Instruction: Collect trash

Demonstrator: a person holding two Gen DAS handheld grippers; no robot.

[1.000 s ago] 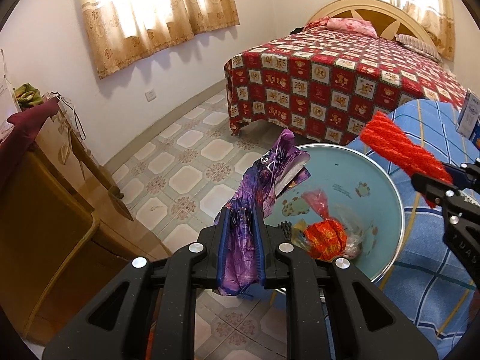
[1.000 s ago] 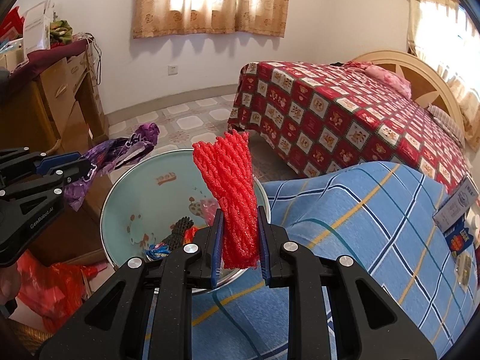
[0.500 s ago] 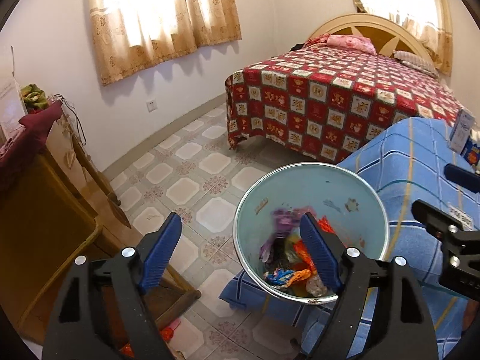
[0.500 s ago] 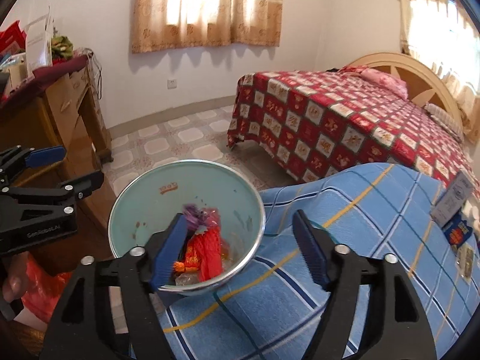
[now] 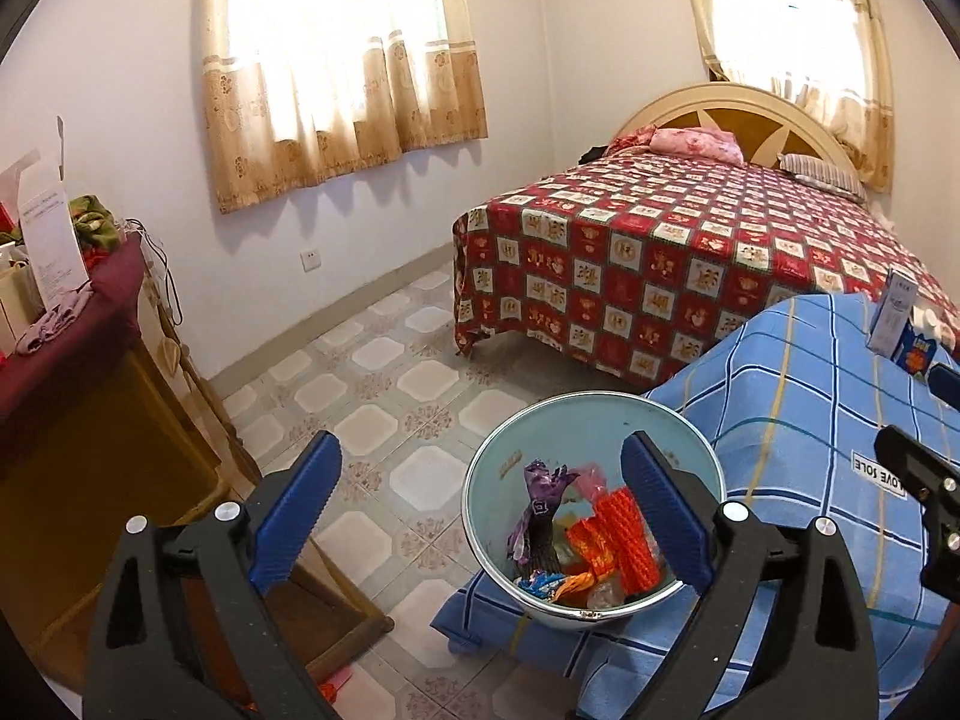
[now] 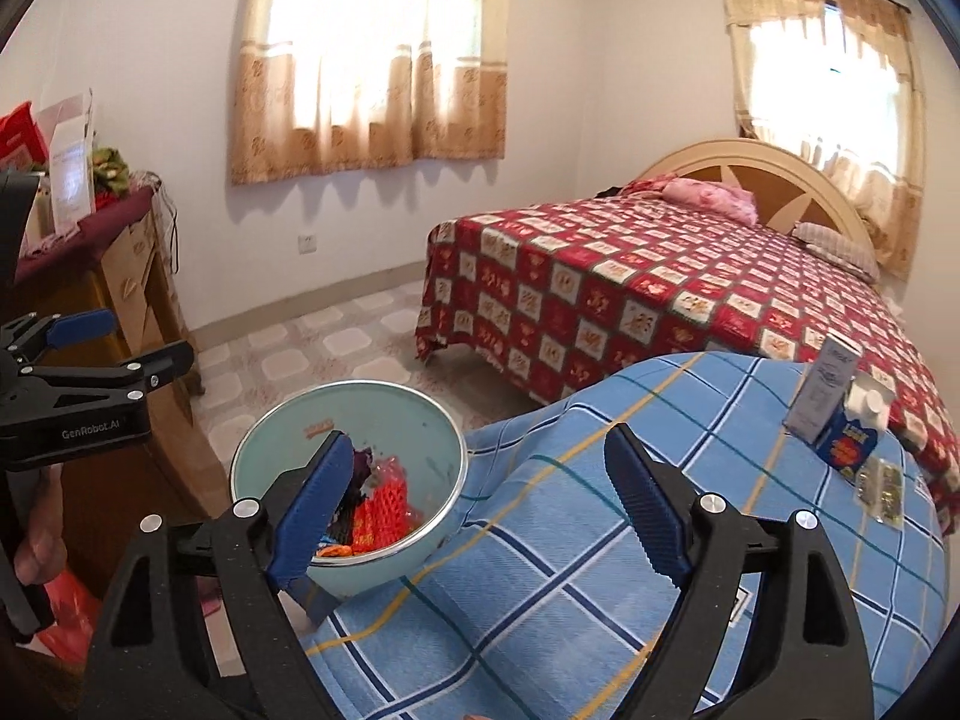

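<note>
The trash lies in a pale green bowl (image 5: 600, 414) that sits at the edge of a worktop covered with a blue checked cloth (image 5: 798, 396). Inside it a crumpled purple wrapper (image 5: 540, 504) lies next to a piece of red foam netting (image 5: 630, 534), with smaller orange and blue wrappers (image 5: 558, 585) toward the near side; a small orange mark on the bowl's inner wall is too small to read. The left gripper (image 5: 480, 516) is above the bowl and the floor beside it, its blue-padded fingers (image 5: 294, 510) spread wide and opening, with nothing between them. The right gripper (image 6: 480, 504) is over the cloth just beside the bowl, its fingers (image 6: 645, 510) also wide apart and opening, empty. In the right wrist view the left gripper's black body reads "GenRobot.AI", and part of a hand (image 6: 36, 546) shows below it. A white label sewn on the cloth (image 5: 879, 474) reads in part "LOVE SOLE", upside down. Farther along the cloth stand a white box (image 6: 825, 390) and a blue carton with a white cap (image 6: 855, 438), touching each other; their print is too small to read. Beyond is a bed with a red patterned cover (image 5: 690, 252), a tiled floor (image 5: 390, 384), and at the left a wooden cabinet (image 5: 90, 420) with a dark red cloth and a standing white sheet of paper (image 5: 51, 240), its text unreadable.
</note>
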